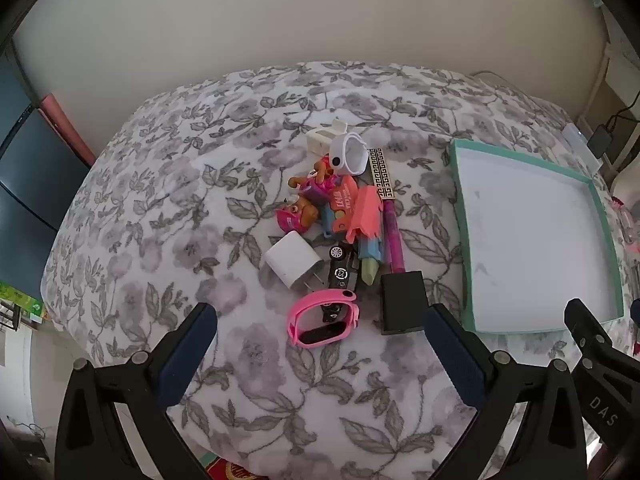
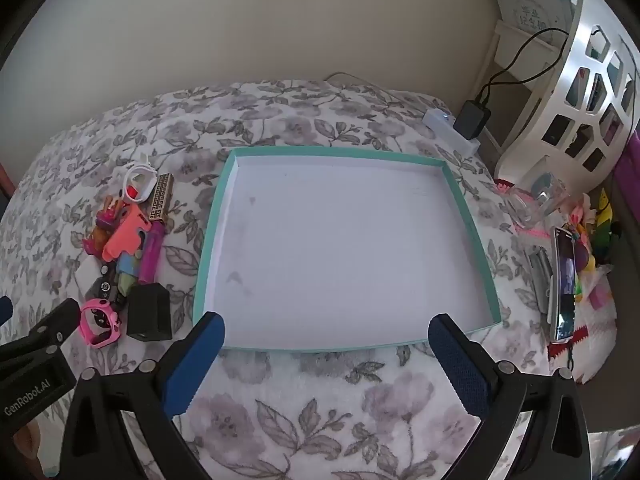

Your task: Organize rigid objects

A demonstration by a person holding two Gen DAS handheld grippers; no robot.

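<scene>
Left wrist view looks down on a flowered bedspread where the small hard things lie heaped in one cluster, a sign that sorting has not begun. Going from the left of that heap: a white charger cube with its prongs toward the camera, two little toy figures behind it, a pink watch nearest the camera, a white watch at the far end, a coral plastic piece lying over other bits, a purple pen and a gold-patterned bar, then a black block at the right edge of the pile. The left gripper hovers spread wide and holding nothing, its fingers framing the pink watch and black block, which looks like lining up a first pick. To the right, just beside the pile, sits the teal-rimmed tray, its white floor bare, probably the place meant for the objects. The right gripper hangs at the tray's near rim, also wide apart and empty, likely waiting its turn. Beyond the tray, a phone and clutter lie apart from the job.
</scene>
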